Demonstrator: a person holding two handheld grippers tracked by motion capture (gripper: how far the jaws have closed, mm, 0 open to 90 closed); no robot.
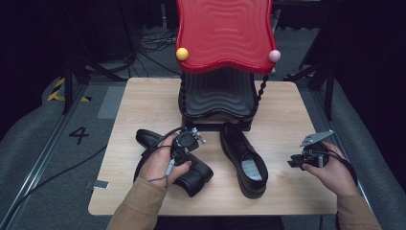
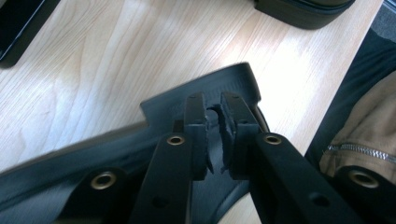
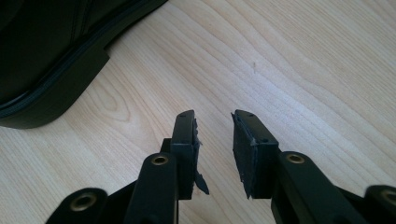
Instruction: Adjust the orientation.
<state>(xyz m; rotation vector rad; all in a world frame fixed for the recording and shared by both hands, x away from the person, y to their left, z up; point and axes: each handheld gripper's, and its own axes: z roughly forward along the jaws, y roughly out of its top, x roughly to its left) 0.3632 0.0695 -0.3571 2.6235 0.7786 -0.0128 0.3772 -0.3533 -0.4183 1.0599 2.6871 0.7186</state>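
The left gripper [image 2: 214, 108] pinches the back rim of a black shoe [image 1: 191, 175] lying near the worktop's [image 1: 287, 191] front-left edge, w/ the right gripper [image 3: 214, 122] partly open, holding nothing, beside the other shoe [image 1: 244, 158].

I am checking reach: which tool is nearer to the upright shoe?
Right. The right tool hovers open just beside the upright shoe; the left tool grips the tipped shoe.

Left tool [image 2: 214, 135] nearly closed; right tool [image 3: 214, 154] parted.
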